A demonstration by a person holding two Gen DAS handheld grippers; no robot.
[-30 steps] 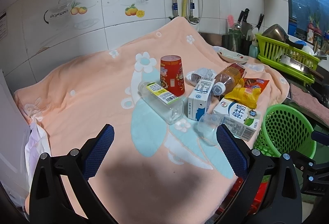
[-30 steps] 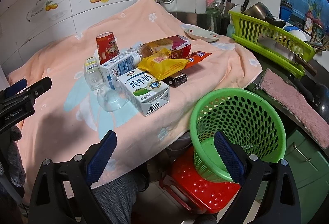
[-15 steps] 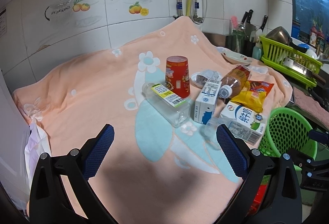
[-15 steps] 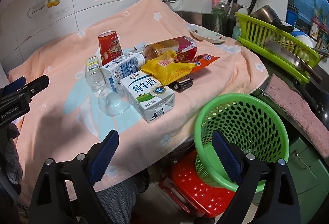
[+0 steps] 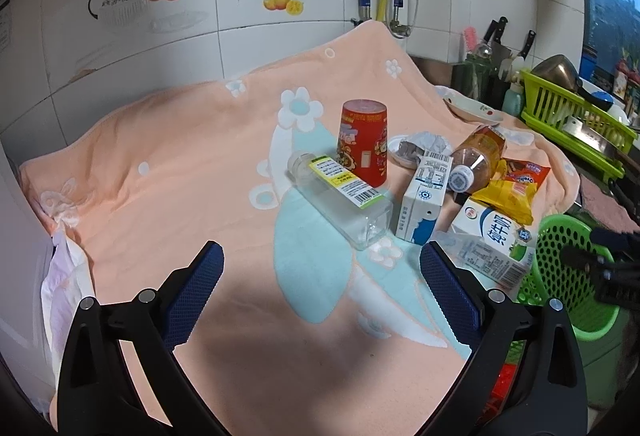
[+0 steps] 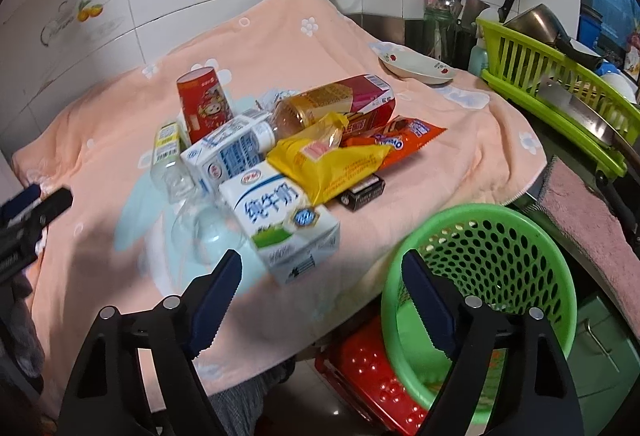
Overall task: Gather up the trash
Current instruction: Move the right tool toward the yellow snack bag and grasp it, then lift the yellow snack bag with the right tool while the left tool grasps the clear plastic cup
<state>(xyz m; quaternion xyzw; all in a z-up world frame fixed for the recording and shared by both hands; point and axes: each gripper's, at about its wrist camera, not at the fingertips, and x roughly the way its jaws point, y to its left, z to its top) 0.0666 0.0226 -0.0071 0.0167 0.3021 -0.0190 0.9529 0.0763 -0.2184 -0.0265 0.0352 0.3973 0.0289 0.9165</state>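
A trash pile lies on the peach towel [image 5: 180, 176]: a red paper cup [image 5: 363, 142], a clear empty bottle [image 5: 340, 202], a blue-white carton [image 5: 424, 200], a green-white milk carton [image 6: 280, 220], a tea bottle [image 6: 332, 104], a yellow snack bag [image 6: 328, 164], an orange wrapper [image 6: 400, 144] and a clear plastic cup [image 6: 206, 232]. My left gripper [image 5: 320, 272] is open and empty, just short of the clear bottle. My right gripper [image 6: 320, 288] is open and empty, close to the milk carton, beside the green basket [image 6: 480, 268].
A small plate [image 6: 416, 66] sits at the towel's far right corner. A green dish rack [image 6: 560, 76] with pots and a knife block [image 6: 468, 20] stand to the right. A red stool [image 6: 372, 376] is under the basket. A pink cloth [image 6: 592, 228] lies at right.
Both grippers have moved forward toward the trash pile; the items look larger and nearer. The right gripper now sits close above the milk carton's near edge. Nothing has been picked up.
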